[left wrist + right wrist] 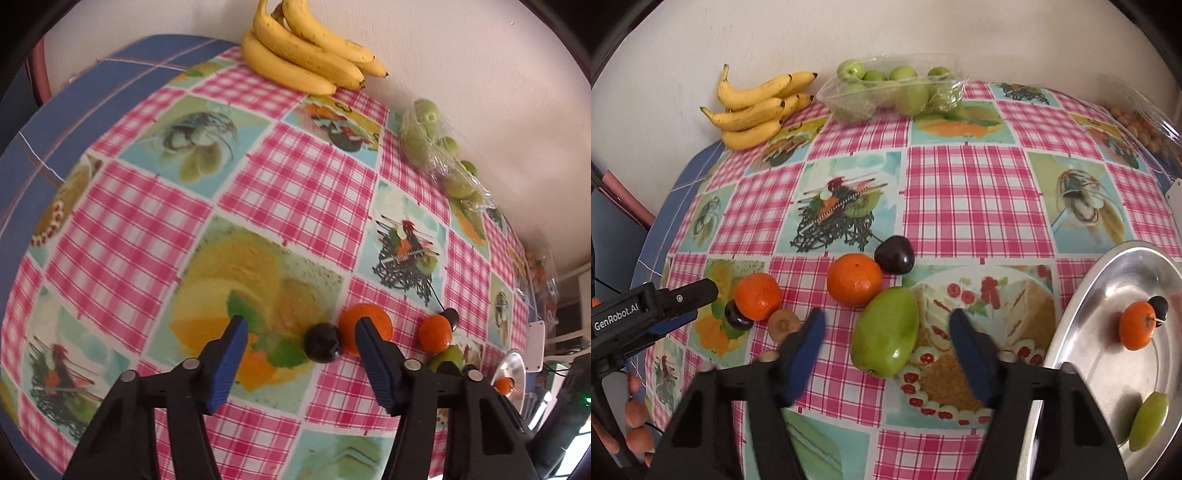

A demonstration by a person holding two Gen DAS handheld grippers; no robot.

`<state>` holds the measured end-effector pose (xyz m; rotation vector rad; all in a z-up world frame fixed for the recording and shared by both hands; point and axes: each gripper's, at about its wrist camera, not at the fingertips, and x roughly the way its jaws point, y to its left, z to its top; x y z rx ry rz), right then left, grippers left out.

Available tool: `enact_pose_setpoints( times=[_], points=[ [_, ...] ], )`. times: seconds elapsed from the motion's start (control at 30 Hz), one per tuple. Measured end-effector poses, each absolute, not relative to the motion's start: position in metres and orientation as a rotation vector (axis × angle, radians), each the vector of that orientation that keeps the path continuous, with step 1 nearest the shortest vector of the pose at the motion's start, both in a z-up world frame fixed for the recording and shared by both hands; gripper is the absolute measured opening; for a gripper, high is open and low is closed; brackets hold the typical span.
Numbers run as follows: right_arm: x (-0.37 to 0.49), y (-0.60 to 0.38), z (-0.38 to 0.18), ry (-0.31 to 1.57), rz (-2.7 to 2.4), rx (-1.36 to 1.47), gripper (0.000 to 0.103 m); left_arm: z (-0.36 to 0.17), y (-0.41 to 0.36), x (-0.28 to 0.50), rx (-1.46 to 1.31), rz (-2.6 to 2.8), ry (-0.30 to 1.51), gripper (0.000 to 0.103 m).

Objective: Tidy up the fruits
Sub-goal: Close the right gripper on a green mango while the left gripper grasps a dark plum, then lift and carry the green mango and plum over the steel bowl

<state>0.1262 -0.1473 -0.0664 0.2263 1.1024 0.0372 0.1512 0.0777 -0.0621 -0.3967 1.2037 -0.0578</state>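
In the left wrist view, my left gripper (300, 328) stands open low over the tablecloth. A dark plum (321, 343) lies between its blue pads, close to the right one, and neither pad presses it. A mandarin (376, 317) sits partly behind that right finger. In the right wrist view, my right gripper (888, 321) is open around a green mango (886, 332), with gaps on both sides. Beyond the mango are a mandarin (854, 278) and a dark plum (894, 254). The left gripper (703, 304) shows at the left, by another mandarin (758, 297), a plum (737, 314) and a brown fruit (783, 321).
A metal plate (1115, 266) at the right holds a mandarin (1137, 325), a plum (1158, 308) and a green fruit (1148, 419). Bananas (753, 107) and a clear tray of green apples (886, 92) stand against the wall. A hand (635, 410) shows at bottom left.
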Motion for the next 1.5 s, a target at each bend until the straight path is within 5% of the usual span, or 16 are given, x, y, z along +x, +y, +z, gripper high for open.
enact_pose_setpoints(
  times=[0.1,0.33,0.67,1.5],
  points=[
    [0.127,-0.147,-0.071,1.115,0.036,0.236,0.060,-0.066,0.077,0.151,-0.424,-0.071,1.221,0.052],
    [0.129,-0.148,-0.079,1.134,0.035,0.255,0.053,-0.073,0.079,0.151,-0.455,-0.069,1.251,0.051],
    [0.131,-0.145,-0.083,1.147,0.043,0.254,0.042,-0.081,0.073,0.150,-0.526,-0.128,1.273,0.024],
    [0.113,-0.142,-0.075,1.185,0.056,0.301,0.039,-0.074,0.105,0.139,-0.608,-0.009,1.238,0.019]
  ],
)
